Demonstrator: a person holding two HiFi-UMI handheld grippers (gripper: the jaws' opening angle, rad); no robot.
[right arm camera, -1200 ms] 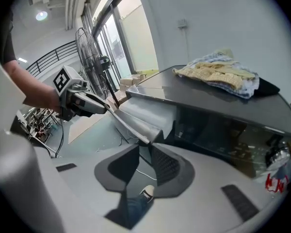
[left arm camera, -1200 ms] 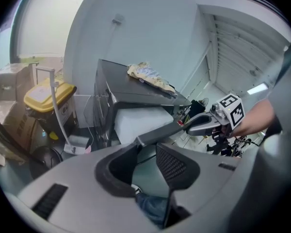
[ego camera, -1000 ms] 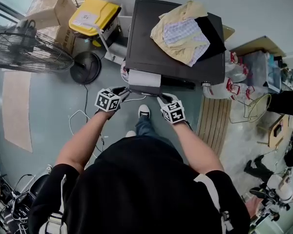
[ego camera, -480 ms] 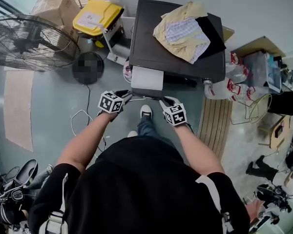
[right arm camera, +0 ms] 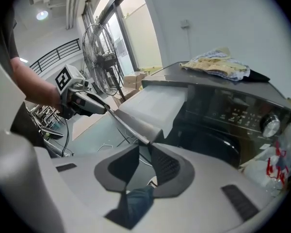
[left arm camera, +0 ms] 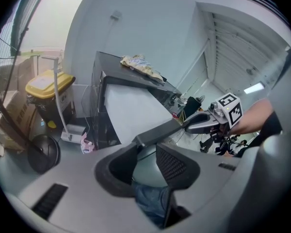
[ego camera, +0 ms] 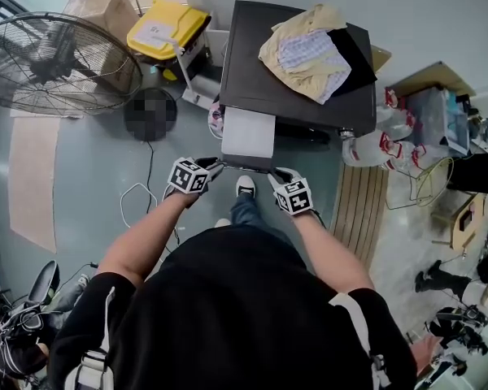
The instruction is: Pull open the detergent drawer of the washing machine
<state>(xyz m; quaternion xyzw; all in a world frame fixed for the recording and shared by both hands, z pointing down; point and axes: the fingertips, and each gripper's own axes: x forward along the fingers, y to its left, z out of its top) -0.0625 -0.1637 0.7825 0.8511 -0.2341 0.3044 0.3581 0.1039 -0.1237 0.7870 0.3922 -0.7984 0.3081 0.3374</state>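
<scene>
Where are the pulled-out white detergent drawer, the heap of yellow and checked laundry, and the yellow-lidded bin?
white detergent drawer (ego camera: 248,132), head view, on its flat white top.
heap of yellow and checked laundry (ego camera: 301,54), head view, on the checked cloth in the middle.
yellow-lidded bin (ego camera: 175,23), head view, on its lid.

Glossy washing machine (ego camera: 248,71), rumpled cloth (ego camera: 305,51)

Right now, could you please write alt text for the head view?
Seen from above, the left gripper and right gripper clamp the front of the detergent drawer, pulled out from a dark washing machine with clothes piled on top.
</scene>
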